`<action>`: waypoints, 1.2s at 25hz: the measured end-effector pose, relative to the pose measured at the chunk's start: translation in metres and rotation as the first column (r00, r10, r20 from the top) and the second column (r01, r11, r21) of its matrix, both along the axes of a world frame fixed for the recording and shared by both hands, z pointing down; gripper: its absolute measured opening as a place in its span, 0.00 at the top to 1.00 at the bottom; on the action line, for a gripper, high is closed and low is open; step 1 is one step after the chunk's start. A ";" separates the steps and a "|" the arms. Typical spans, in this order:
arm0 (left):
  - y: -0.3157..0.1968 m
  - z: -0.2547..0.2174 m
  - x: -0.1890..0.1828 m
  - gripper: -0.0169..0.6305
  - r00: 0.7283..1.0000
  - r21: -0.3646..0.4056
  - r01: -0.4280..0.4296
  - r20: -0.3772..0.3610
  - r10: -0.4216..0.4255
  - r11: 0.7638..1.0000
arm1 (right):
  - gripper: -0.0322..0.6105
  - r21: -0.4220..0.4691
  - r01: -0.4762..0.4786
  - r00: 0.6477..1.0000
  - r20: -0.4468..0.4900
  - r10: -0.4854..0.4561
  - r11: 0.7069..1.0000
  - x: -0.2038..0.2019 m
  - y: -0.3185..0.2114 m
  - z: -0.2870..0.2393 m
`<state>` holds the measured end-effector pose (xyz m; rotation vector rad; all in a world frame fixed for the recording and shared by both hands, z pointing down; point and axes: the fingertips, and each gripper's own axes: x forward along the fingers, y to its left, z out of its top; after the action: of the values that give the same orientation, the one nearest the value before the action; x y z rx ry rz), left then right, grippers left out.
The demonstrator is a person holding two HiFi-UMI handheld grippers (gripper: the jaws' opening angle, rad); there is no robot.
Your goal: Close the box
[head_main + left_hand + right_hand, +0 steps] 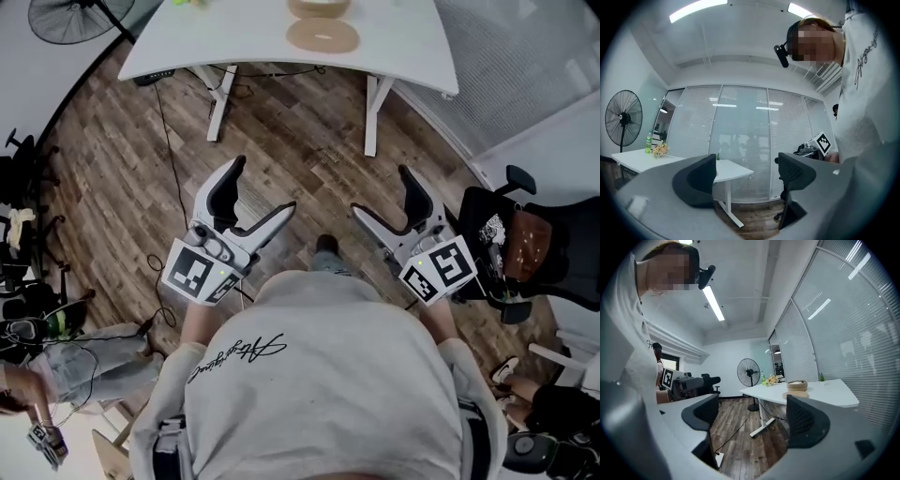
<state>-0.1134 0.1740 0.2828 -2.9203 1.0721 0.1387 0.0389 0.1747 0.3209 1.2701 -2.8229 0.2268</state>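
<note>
Wood-plank floor (281,131) underfoot, white worktop (234,37) ahead at top of head view. Round box (319,7) sits on worktop, flat round lid (322,36) lying just beside it (lid off). Left tongs (261,187) open, nothing between jaws. Right tongs (382,191) likewise spread, empty. Both held level before person's chest, well apart from worktop. Standing fan (66,19) beyond worktop's left end, black office chair (516,234) at right
</note>
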 end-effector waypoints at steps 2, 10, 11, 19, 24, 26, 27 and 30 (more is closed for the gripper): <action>-0.018 -0.006 0.009 0.36 1.000 0.019 0.002 0.000 -0.002 1.000 | 0.27 0.005 0.007 1.000 0.000 -0.007 1.000 0.008 -0.018 -0.003; -0.082 -0.011 0.042 0.36 0.999 0.035 0.036 0.017 -0.036 0.999 | 0.28 0.026 0.027 1.000 0.005 -0.027 0.999 0.045 -0.079 -0.009; -0.087 -0.011 0.045 0.36 0.999 0.035 0.038 0.020 -0.039 0.999 | 0.28 0.022 0.032 0.999 0.009 -0.032 0.999 0.047 -0.086 -0.008; -0.116 -0.004 0.061 0.36 0.999 0.009 0.039 0.032 -0.039 0.999 | 0.29 0.028 0.059 0.998 -0.005 -0.059 0.998 0.054 -0.113 -0.003; -0.130 -0.005 0.062 0.36 1.000 0.003 0.024 0.009 -0.024 1.000 | 0.31 0.030 0.034 0.999 -0.007 -0.034 0.999 0.057 -0.122 -0.003; -0.132 -0.008 0.068 0.36 1.000 0.013 0.012 0.013 -0.012 1.000 | 0.31 0.023 0.025 1.000 -0.001 -0.025 0.999 0.060 -0.123 -0.003; -0.133 -0.009 0.071 0.36 1.000 0.016 0.008 0.018 -0.008 1.000 | 0.31 0.023 0.024 1.000 0.001 -0.024 0.999 0.062 -0.123 -0.004; -0.135 -0.009 0.073 0.36 0.999 0.007 0.012 0.031 -0.012 1.000 | 0.30 0.026 0.026 1.000 0.008 -0.026 0.999 0.065 -0.126 -0.007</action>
<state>-0.0407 0.0386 0.2738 -2.8995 1.0819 0.0967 0.1044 0.0488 0.3137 1.2396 -2.8567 0.1967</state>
